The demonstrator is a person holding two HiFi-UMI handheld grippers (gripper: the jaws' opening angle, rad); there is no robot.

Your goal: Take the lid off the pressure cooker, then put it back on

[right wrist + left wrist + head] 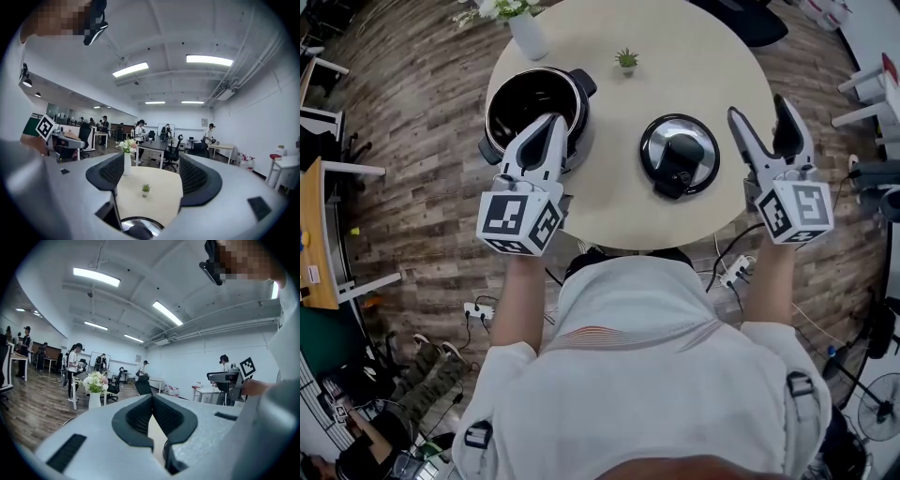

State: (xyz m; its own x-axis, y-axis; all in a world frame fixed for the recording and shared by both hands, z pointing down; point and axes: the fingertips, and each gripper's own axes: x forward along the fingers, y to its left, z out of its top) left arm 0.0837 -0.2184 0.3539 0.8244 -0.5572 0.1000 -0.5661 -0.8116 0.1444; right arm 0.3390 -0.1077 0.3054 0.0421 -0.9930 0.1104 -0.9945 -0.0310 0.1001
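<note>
The pressure cooker stands uncovered on the left of the round table, its dark inside showing. Its black and silver lid lies flat on the table to the right of it. My left gripper is shut with nothing in it and hangs over the pot's near rim. My right gripper is open and empty, just right of the lid and raised off the table. In the right gripper view the jaws point level across the table, with the lid's edge below them. The left gripper shows its jaws pressed together.
A white vase of flowers and a small potted plant stand at the table's far side. Cables and a power strip lie on the wooden floor near my feet. Desks, chairs and people fill the room beyond.
</note>
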